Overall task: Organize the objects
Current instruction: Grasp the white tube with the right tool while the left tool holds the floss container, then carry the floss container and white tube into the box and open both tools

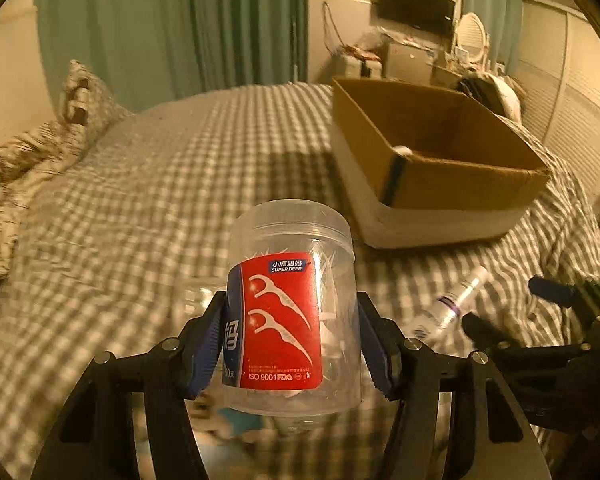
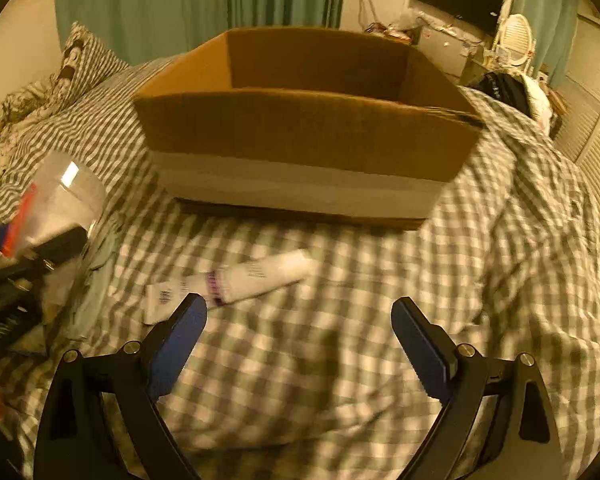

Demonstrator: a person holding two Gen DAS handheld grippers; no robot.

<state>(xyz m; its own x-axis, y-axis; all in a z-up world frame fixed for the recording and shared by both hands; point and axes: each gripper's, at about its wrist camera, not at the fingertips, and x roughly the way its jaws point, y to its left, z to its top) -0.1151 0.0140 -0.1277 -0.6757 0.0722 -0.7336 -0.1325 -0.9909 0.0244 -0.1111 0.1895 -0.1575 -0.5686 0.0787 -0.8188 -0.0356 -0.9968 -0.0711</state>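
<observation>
Jar: a clear plastic floss-pick jar point(image 1: 292, 312) with a red label, held upright above the checked bedspread point(image 1: 140, 200), lifted clear so it can travel to the box.
Left tongs: the left gripper point(image 1: 292, 340) is clamped on the jar's lower half, one blue pad on each side; gripping low leaves the lid free and the label facing the camera.
Tube: a white tube point(image 2: 256, 276) lies on its side on the bedspread, just in front of the right tongs and short of the box; likely the next thing to collect.
Right tongs: the right gripper point(image 2: 300, 340) is spread wide and holds nothing, hanging low over the bedspread and aimed toward the tube.
Box: an open cardboard box point(image 2: 300, 128) sits on the bed beyond both, probably where the things go; a small pale object shows inside, too unclear to name.
Beyond: a pillow point(image 1: 84, 96) and green curtains point(image 1: 160, 20).
</observation>
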